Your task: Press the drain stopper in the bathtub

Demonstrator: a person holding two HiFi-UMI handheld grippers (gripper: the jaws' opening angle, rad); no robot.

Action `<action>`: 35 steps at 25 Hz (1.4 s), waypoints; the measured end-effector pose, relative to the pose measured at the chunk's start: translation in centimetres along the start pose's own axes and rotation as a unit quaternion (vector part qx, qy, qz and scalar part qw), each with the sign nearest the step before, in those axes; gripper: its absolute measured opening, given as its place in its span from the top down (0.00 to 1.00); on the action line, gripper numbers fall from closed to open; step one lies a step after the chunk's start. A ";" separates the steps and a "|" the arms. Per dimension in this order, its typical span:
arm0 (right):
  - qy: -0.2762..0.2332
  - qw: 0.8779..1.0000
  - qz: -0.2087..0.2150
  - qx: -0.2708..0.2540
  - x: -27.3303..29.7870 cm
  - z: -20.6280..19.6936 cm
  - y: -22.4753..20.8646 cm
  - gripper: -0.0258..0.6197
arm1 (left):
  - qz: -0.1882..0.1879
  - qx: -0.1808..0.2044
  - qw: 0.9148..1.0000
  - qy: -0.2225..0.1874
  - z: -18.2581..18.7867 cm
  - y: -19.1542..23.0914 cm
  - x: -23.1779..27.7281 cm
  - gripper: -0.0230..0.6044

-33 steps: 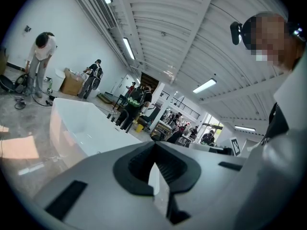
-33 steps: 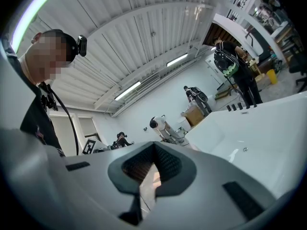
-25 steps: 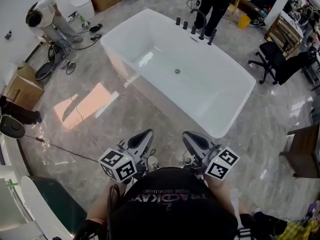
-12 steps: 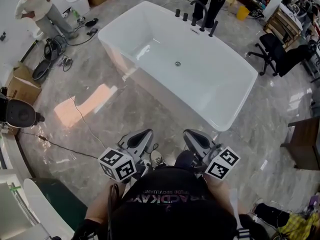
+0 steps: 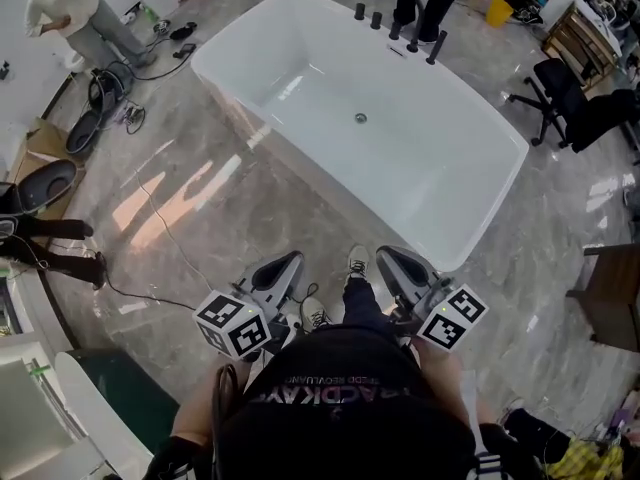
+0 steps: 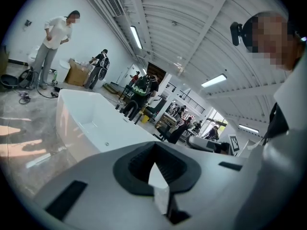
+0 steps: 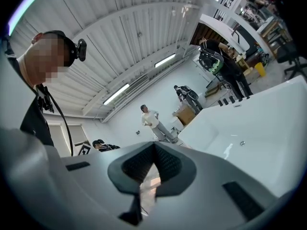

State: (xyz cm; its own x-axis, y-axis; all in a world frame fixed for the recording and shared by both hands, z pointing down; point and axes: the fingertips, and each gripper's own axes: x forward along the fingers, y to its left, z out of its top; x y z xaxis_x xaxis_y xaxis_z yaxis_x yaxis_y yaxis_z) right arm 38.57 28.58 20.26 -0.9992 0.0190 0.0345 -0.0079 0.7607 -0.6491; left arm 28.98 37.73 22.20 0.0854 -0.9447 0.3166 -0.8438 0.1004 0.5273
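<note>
The white bathtub (image 5: 250, 23) stands on the marble floor ahead of me. Its small round drain stopper (image 5: 360, 118) sits in the middle of the tub's bottom. Both grippers are held low against my body, well short of the tub. My left gripper (image 5: 283, 261) and my right gripper (image 5: 392, 258) both have their jaws together, and neither holds anything. The stopper shows as a tiny dot in the left gripper view (image 6: 106, 144) and in the right gripper view (image 7: 242, 143), far beyond the shut left gripper (image 6: 156, 169) and right gripper (image 7: 152, 164).
Dark tap fittings (image 5: 400, 23) line the tub's far rim, with a person standing behind them. Another person (image 5: 75, 13) stands at the far left near coiled cables (image 5: 100, 103). A thin cable (image 5: 150, 218) crosses the floor. A black office chair (image 5: 575, 103) is at the right.
I have stepped towards the tub, and its near corner is now closer. My shoe now shows between the grippers. Both grippers stay shut and close to my body.
</note>
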 end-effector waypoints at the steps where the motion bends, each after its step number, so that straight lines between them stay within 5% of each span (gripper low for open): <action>1: 0.002 1.000 0.003 0.000 0.7 0.5 -0.6 0.94 | 0.005 -0.001 1.000 0.000 0.5 0.4 0.5 0.95; 12: 0.016 1.000 0.023 0.009 5.2 7.9 -9.6 0.94 | 0.056 0.032 0.998 -0.004 7.3 3.5 8.9 0.95; 22: 0.008 0.999 0.025 0.021 6.9 11.4 -13.4 0.94 | 0.093 0.061 0.994 -0.020 11.9 6.2 10.7 0.95; 29: -0.011 1.000 0.010 0.020 8.7 12.8 -14.1 0.94 | 0.067 0.082 0.994 -0.011 14.5 7.5 12.8 0.95; 35: -0.052 0.997 -0.052 0.014 11.1 13.6 -15.6 0.94 | 0.008 0.103 0.995 0.011 17.8 11.4 15.0 0.95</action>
State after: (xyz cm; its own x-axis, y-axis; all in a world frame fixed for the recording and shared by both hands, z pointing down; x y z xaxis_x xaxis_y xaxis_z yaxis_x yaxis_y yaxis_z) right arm 27.09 8.15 20.41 -0.9914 -0.1285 0.0248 -0.1122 0.7369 -0.6666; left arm 11.18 19.18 18.96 0.0810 -0.9362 0.3420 -0.9354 0.0471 0.3505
